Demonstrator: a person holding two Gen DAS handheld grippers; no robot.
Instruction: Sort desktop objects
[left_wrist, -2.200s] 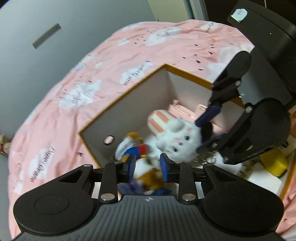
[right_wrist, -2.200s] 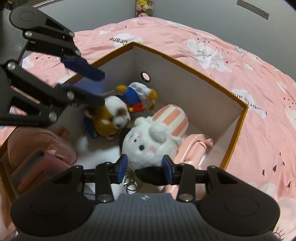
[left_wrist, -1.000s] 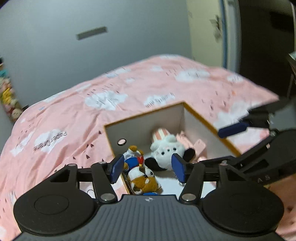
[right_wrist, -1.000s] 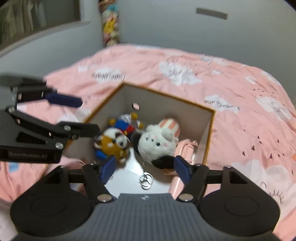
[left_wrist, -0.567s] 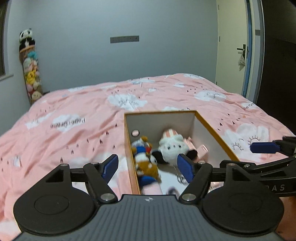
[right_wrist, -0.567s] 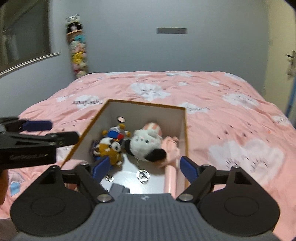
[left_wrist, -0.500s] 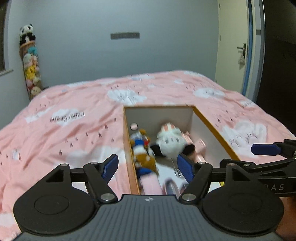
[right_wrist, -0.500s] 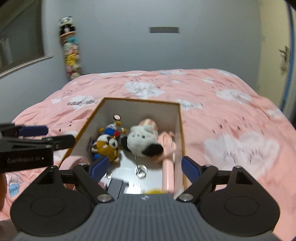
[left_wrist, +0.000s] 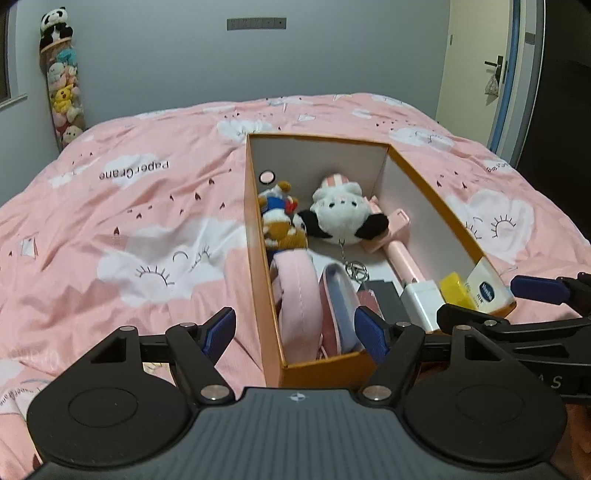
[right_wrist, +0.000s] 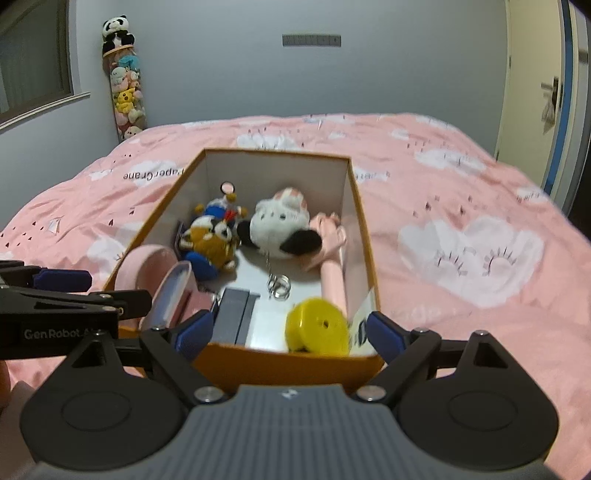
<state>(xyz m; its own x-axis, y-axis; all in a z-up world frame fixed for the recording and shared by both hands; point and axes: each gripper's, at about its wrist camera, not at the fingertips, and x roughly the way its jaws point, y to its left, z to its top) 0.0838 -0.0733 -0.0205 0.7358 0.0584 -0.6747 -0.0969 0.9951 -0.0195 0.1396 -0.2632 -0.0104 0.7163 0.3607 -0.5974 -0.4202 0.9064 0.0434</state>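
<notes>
A: What do your fingers look like right now?

B: My left gripper (left_wrist: 294, 329) is spread wide with nothing between its blue pads, straddling the near left corner of the orange box (left_wrist: 317, 369). My right gripper (right_wrist: 289, 329) is spread wide too, also holding nothing, framing the box's near wall.

A: And the things being sorted?

B: All inside the box, which sits on the pink cloud-print bedspread (left_wrist: 147, 206). At the far end I see a white plush (right_wrist: 279, 227) with black ears, its keyring (right_wrist: 279, 286) trailing on the floor of the box. Just left of it lie 2 small plush toys, a brown one (right_wrist: 210, 243) touching a blue-and-white duck (right_wrist: 221, 208). A pink stick (right_wrist: 332, 273) runs along the right wall. Nearest me are a yellow disc (right_wrist: 317, 326), a grey block (right_wrist: 232, 314) and a pink case (right_wrist: 171, 291).
</notes>
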